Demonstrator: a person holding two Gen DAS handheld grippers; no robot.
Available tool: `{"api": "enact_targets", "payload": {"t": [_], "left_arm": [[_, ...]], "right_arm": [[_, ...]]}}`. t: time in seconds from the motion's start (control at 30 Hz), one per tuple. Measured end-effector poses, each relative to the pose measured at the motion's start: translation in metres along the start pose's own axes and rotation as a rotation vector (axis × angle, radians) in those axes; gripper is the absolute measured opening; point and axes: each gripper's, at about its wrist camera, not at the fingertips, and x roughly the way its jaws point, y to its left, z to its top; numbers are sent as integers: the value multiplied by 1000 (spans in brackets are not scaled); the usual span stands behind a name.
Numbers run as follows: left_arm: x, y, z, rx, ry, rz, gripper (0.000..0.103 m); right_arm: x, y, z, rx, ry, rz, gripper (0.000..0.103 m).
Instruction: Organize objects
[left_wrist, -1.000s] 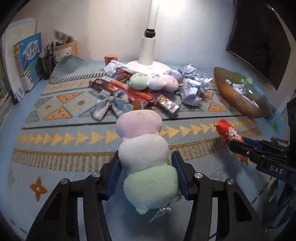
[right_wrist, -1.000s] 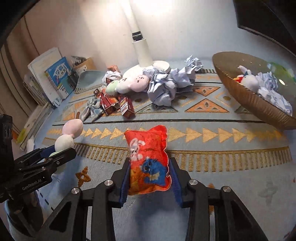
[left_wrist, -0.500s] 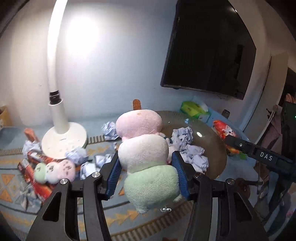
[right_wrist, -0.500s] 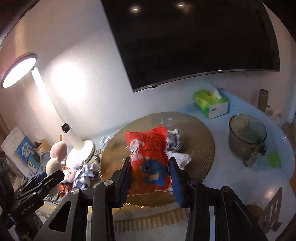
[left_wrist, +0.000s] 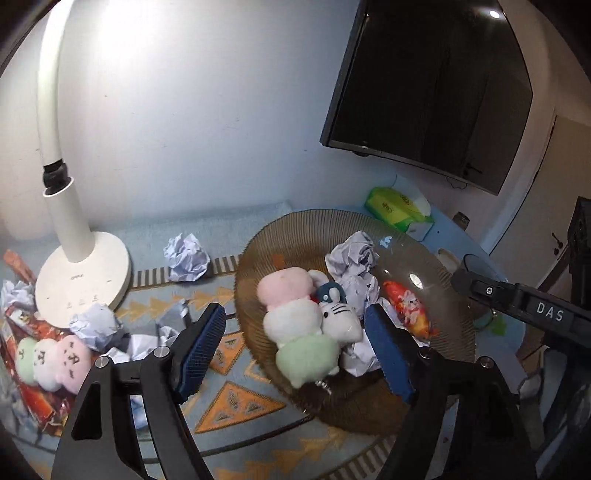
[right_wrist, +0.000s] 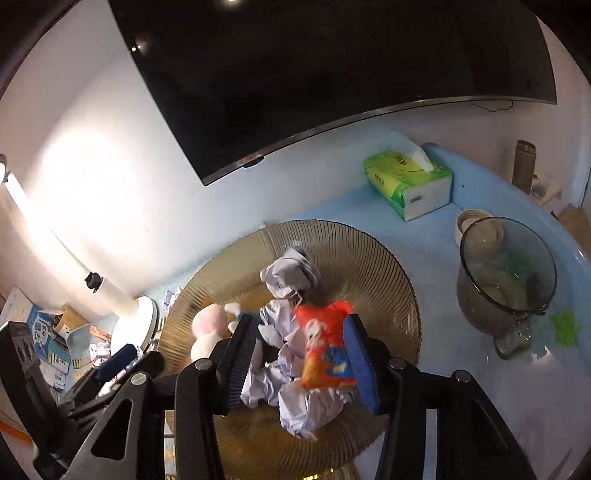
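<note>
Left wrist: three-ball pastel plush (left_wrist: 301, 325) lies in ribbed bowl (left_wrist: 295, 236).

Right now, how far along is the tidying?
Done: a tricolour plush and a red pouch lie in the bowl. In hand: nothing; the left gripper and right gripper are open. Left: a second plush, paper balls and snack boxes on the mat.

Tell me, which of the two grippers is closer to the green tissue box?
Right. The right gripper is over the far side of the ribbed bowl, toward the green tissue box. The left gripper is at the bowl's lamp-side edge, farther away.
</note>
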Motion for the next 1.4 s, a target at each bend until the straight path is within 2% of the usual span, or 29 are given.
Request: {"api": "enact_targets", "payload": {"t": [0.1, 0.17, 0.23, 0.27, 0.37, 0.5, 0.53, 0.6, 0.7, 0.77, 0.8, 0.83, 0.9, 1.0, 1.17, 1.23, 1.3, 1.4], "left_arm": [[-42, 23, -11, -34, -49, 6, 76], [-73, 41, -24, -49, -84, 45, 76], [-99, 61, -38, -63, -103, 100, 76], [-111, 73, -48, -67, -100, 137, 76], [-138, 117, -77, -108, -75, 245, 76], [-167, 182, -125, -197, -50, 393, 76], [-169, 196, -136, -204, -31, 431, 76], [-167, 220, -154, -204, 24, 476, 76], [-160, 245, -175, -241, 59, 493, 76], [-158, 254, -178, -290, 83, 473, 76], [-159, 255, -177, -289, 68, 470, 76], [-159, 254, -178, -285, 60, 482, 76], [-151, 252, -180, -285, 106, 507, 77], [-143, 243, -179, -234, 142, 537, 84], [-143, 243, -181, -231, 149, 527, 89], [-142, 243, -181, -228, 162, 516, 98], [-139, 243, -180, -218, 174, 506, 101], [-139, 242, -181, -213, 176, 504, 101]], "right_arm": [[-14, 10, -16, -28, -7, 34, 51], [-25, 26, -31, -54, -2, 66, 53], [-33, 45, -45, -88, 1, 114, 61], [-37, 59, -54, -112, -2, 134, 67], [-38, 101, -76, -206, 13, 171, 67], [-20, 147, -117, -281, 87, 215, 68], [-11, 155, -129, -287, 109, 213, 69], [10, 164, -154, -305, 130, 157, 71], [41, 166, -179, -326, 144, 140, 71], [59, 166, -192, -342, 179, 92, 71], [63, 169, -192, -358, 191, 66, 71], [59, 171, -193, -376, 168, 66, 71], [52, 173, -194, -390, 129, 56, 82], [52, 173, -195, -397, 130, 37, 89], [57, 166, -192, -368, 170, 43, 90], [56, 165, -192, -366, 167, 45, 92], [56, 166, -193, -369, 168, 46, 94], [58, 167, -193, -370, 180, 49, 94]]}}
